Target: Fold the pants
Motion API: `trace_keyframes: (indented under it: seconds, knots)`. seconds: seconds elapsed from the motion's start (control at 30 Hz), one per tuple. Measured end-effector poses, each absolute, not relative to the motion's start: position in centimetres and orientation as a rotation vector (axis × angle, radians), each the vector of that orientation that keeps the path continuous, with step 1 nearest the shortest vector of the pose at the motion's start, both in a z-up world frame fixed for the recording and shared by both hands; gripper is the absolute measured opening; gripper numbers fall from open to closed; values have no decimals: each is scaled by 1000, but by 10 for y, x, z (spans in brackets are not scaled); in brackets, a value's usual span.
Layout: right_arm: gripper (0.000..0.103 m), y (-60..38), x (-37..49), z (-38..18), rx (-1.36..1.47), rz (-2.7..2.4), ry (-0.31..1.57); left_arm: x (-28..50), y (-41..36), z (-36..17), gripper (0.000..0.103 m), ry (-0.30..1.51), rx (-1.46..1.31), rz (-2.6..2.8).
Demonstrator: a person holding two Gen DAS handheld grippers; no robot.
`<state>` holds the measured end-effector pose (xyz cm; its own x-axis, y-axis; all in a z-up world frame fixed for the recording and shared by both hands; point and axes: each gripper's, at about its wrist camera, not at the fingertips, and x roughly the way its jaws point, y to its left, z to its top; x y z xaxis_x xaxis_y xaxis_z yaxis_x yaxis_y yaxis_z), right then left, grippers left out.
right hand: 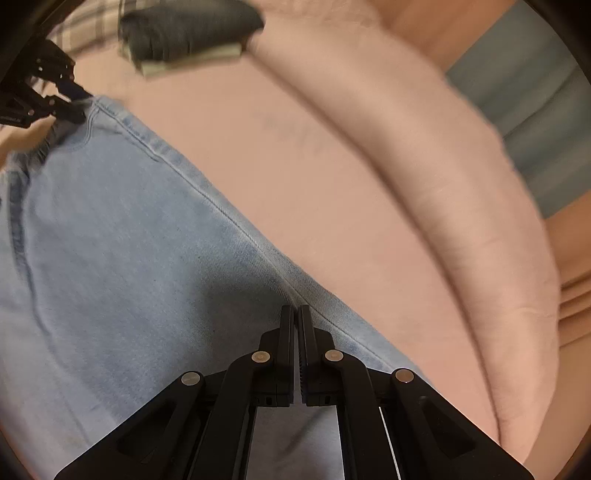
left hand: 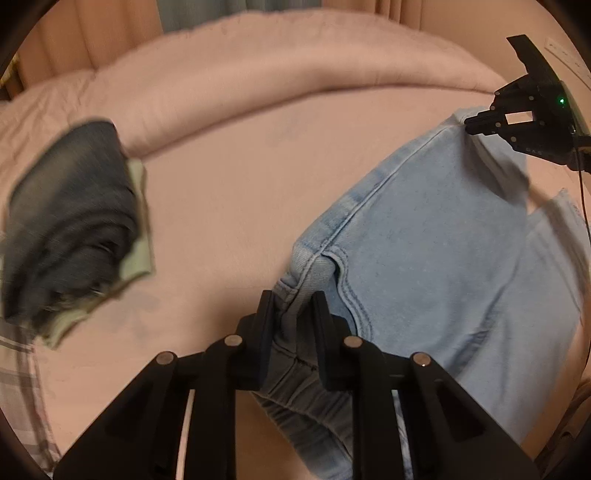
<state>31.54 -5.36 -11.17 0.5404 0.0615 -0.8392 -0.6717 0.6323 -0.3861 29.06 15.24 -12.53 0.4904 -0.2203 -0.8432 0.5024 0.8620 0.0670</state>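
Light blue denim pants (left hand: 436,236) hang stretched between my two grippers above a pink bed. My left gripper (left hand: 293,299) is shut on the waistband end of the pants, with denim bunched between its fingers. My right gripper (right hand: 295,314) is shut on the seam edge of the pants (right hand: 122,236). In the left wrist view the right gripper (left hand: 471,125) shows at upper right, pinching a corner of the cloth. In the right wrist view the left gripper (right hand: 74,110) shows at upper left, holding the waistband.
A folded dark denim garment (left hand: 74,221) lies on a pale green cloth at the left of the bed; it also shows in the right wrist view (right hand: 192,29). A rolled pink duvet (left hand: 277,85) runs along the far side. Plaid bedding (left hand: 22,387) lies at lower left.
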Motion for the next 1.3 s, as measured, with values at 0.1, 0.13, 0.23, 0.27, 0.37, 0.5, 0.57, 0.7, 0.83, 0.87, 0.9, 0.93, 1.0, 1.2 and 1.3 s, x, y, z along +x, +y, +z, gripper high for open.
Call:
trace_keyframes:
  seconds: [0.1, 0.13, 0.23, 0.27, 0.37, 0.5, 0.57, 0.7, 0.83, 0.87, 0.9, 0.93, 1.0, 1.2, 1.3]
  knots:
    - [1, -58, 291, -91, -762, 448, 819, 274, 157, -101, 12, 884, 317, -404]
    - [1, -56, 284, -84, -767, 419, 785, 270, 155, -94, 12, 854, 328, -365]
    - [1, -54, 266, -56, -765, 334, 670, 254, 144, -77, 12, 762, 344, -283]
    - [1, -55, 259, -49, -766, 313, 641, 241, 139, -71, 12, 732, 358, -269]
    - [1, -58, 205, -25, -755, 311, 529, 197, 141, -67, 12, 665, 404, -262]
    - [1, -66, 113, -36, -779, 365, 470, 126, 156, -78, 12, 629, 458, -285]
    - [1, -72, 78, -56, -783, 415, 511, 97, 153, -98, 12, 662, 508, -302]
    - [1, -69, 30, -112, -834, 478, 646, 56, 138, -148, 12, 752, 646, -324]
    - [1, -66, 22, -172, -857, 497, 778, 48, 129, -179, 11, 798, 709, -303]
    - [1, -67, 21, -179, -865, 493, 788, 50, 130, -181, 10, 799, 704, -301]
    - [1, -66, 20, -182, -869, 493, 788, 52, 131, -180, 10, 800, 693, -301]
    - [1, -64, 21, -184, -881, 488, 779, 53, 132, -180, 11, 803, 686, -299]
    - [1, -63, 28, -174, -862, 471, 764, 52, 134, -177, 11, 806, 672, -295]
    - [17, -67, 7, -130, -837, 474, 599, 43, 131, -175, 12, 785, 673, -275]
    - [67, -58, -4, -141, -1009, 441, 500, 45, 130, -176, 13, 786, 662, -277]
